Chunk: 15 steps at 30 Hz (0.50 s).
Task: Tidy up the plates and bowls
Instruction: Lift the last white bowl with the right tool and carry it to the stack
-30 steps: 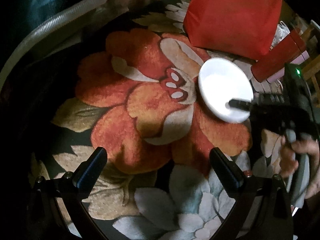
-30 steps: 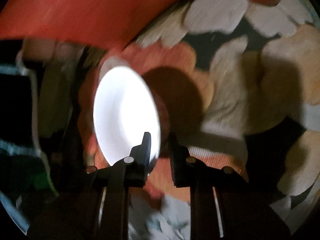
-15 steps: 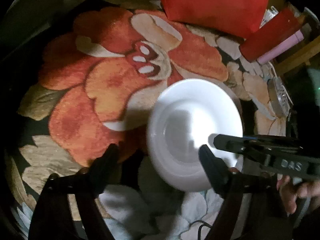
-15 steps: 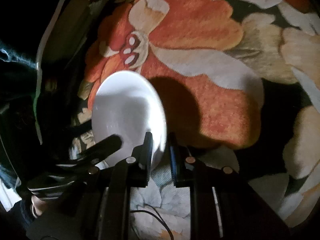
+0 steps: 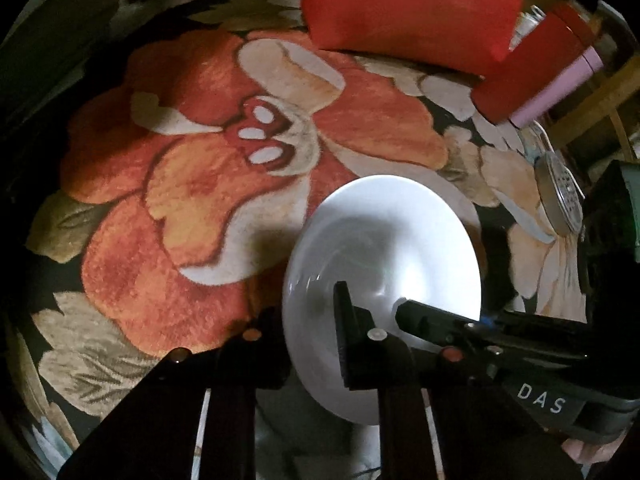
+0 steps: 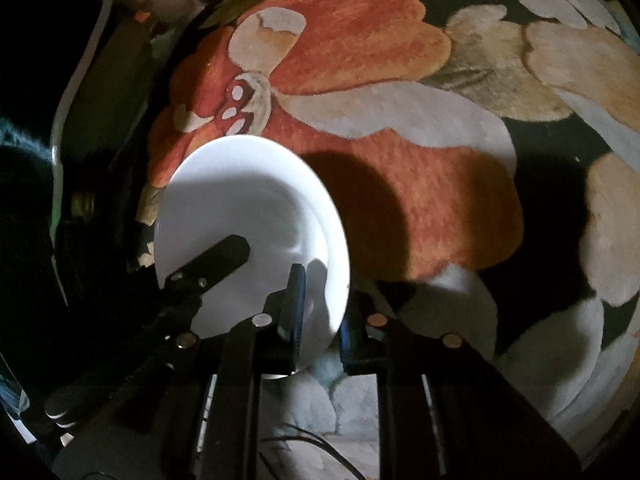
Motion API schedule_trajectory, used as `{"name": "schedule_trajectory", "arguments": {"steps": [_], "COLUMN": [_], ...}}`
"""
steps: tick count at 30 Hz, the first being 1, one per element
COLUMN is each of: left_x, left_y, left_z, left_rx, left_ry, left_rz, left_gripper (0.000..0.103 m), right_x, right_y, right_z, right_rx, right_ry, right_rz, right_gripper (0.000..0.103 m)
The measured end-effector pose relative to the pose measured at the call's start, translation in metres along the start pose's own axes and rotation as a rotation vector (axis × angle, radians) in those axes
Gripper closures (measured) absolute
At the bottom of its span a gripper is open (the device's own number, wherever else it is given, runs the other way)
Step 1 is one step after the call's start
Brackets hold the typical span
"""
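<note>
Both grippers point steeply down at a flowered rug [image 5: 192, 216], and both have hold of the same white plate [image 5: 384, 264]. The left gripper [image 5: 308, 320] has just been closing; its fingers [image 5: 348, 336] now pinch the plate's near left rim, one finger over the white inside and the other behind the edge. The right gripper [image 6: 320, 304] comes in from the right side, its fingers [image 6: 294, 304] pinching the opposite rim in the same way, one inside the plate and one outside. In the left wrist view the right gripper's black finger lies across the plate's lower right part, and a bit of the hand [image 5: 588, 450] that carries it shows at the bottom right corner. The plate sits tilted between the two tools, above the rug's big orange flower, and throws a dark shadow to its right in the right wrist view. Farther off lie a red cushion [image 5: 412, 8] and a red and pink roll [image 5: 536, 68].
</note>
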State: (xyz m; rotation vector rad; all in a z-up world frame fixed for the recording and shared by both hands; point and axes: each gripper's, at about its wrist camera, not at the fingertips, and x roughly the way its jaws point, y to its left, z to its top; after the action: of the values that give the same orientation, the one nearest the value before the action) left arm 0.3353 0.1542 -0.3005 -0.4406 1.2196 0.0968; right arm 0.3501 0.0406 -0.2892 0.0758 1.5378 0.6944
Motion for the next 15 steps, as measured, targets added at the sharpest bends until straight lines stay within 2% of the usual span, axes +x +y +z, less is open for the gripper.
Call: {"name": "schedule_trajectory", "arguments": {"steps": [6, 15], "left_x": [-0.011, -0.041], "left_y": [-0.026, -0.096], "left_z": [-0.008, -0.022], "left_rx": [0.045, 0.142], "left_ry": [0.013, 0.023], "left_rz": [-0.051, -0.097], "left_gripper": [0.087, 0.087], "right_x": [-0.027, -0.095], "right_y": [-0.012, -0.031], "right_z": [-0.022, -0.045], "right_rx": [0.001, 0.029], "right_ry": [-0.007, -0.053], "right_rz": [-0.029, -0.104], "right_gripper": [0.088, 0.088]}}
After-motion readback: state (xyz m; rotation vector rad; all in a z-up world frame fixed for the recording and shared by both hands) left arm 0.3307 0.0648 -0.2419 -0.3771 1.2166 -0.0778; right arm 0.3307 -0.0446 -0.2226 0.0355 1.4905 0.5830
